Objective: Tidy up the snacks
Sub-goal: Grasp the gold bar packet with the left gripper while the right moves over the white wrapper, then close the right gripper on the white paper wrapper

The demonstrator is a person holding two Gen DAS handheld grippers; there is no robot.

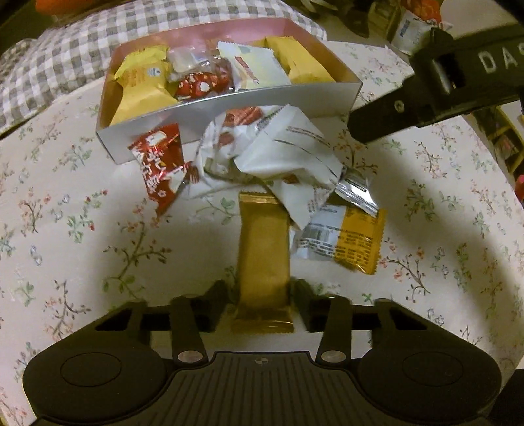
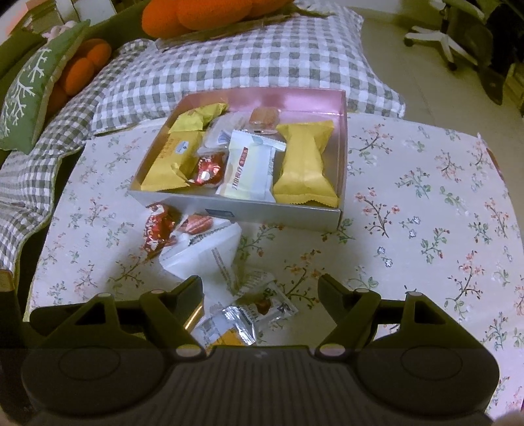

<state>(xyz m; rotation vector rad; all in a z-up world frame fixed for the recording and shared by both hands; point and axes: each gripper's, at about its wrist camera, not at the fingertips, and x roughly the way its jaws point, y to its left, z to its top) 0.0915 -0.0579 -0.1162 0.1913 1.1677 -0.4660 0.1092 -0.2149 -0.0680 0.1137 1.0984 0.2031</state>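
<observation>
A silver box (image 1: 229, 109) with a pink inside (image 2: 281, 214) stands on the floral tablecloth and holds several snack packets. Loose packets lie in front of it: a red one (image 1: 160, 167), crumpled white ones (image 1: 281, 154) and a yellow-and-silver one (image 1: 347, 242). My left gripper (image 1: 262, 303) is shut on the near end of a long gold packet (image 1: 263, 255) lying on the cloth. My right gripper (image 2: 260, 288) is open above the white packets (image 2: 206, 249) and small silver packets (image 2: 242, 318); it shows at the upper right in the left wrist view (image 1: 435, 88).
A grey checked cushion (image 2: 249, 62) lies behind the box. A green pillow (image 2: 29, 91) and orange cushions (image 2: 196, 13) are at the far left. The table's right edge (image 2: 494, 157) drops to the floor, where a chair base (image 2: 439, 39) stands.
</observation>
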